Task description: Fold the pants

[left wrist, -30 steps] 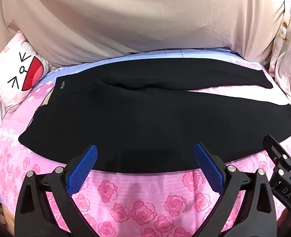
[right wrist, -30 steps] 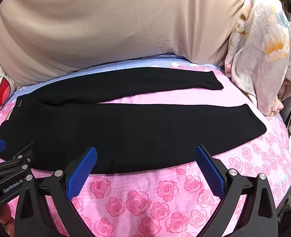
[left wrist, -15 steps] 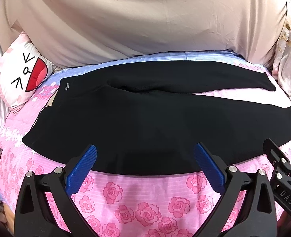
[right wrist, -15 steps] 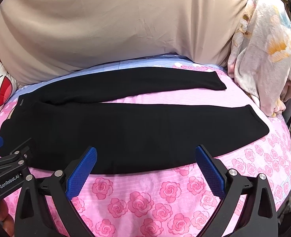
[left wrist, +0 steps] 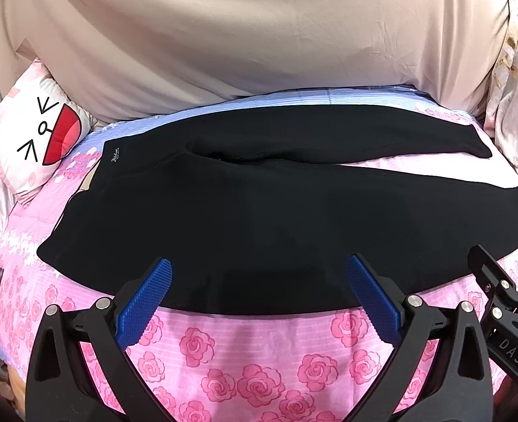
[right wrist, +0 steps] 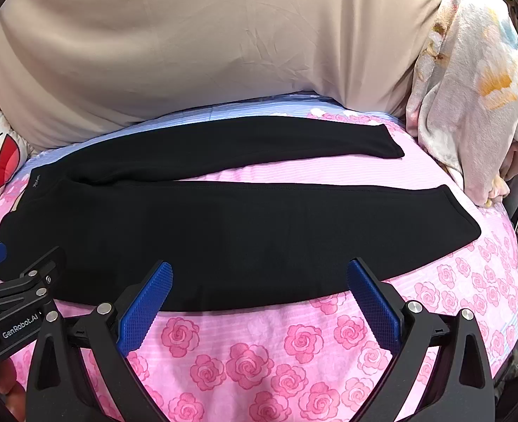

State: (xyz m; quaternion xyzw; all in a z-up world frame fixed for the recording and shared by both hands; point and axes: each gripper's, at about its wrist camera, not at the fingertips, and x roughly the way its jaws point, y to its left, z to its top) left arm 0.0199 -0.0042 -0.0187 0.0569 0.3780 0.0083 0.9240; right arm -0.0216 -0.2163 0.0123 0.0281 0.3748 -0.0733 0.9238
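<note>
**Both jaws wide and empty over the near edge of the pants**

At far left a cartoon pillow [left wrist: 30,140] leans by the bed's corner, just beside the waistband. The black pants [left wrist: 259,218] lie flat across the rose-print bedspread [left wrist: 251,362], waist to the left, legs running right and splayed apart, with a strip of pink showing between them. They are not yet folded.

My left gripper [left wrist: 259,288] hangs over the near edge of the seat and thigh, jaws spread wide, holding nothing. My right gripper [right wrist: 259,288] hangs further along the near leg, also spread wide and empty.

I judge the cloth soft, limp and light: it will drape and drag, not hold a shape, and the knit looks grippy, not slick. Nothing here is fragile. The best holds, I think, are the near waistband corner [left wrist: 48,253] for my left and the near leg's hem [right wrist: 459,218] for my right, pinching both layers so the leg lifts as one.

The near edge lies a little back from the bed's front, so there is bare bedspread to slide a finger under. Behind, a beige curtain [right wrist: 206,42] closes off the far side close to the far leg. At right a bunched floral blanket [right wrist: 469,81] crowds the far hem, so room there is tight.
</note>
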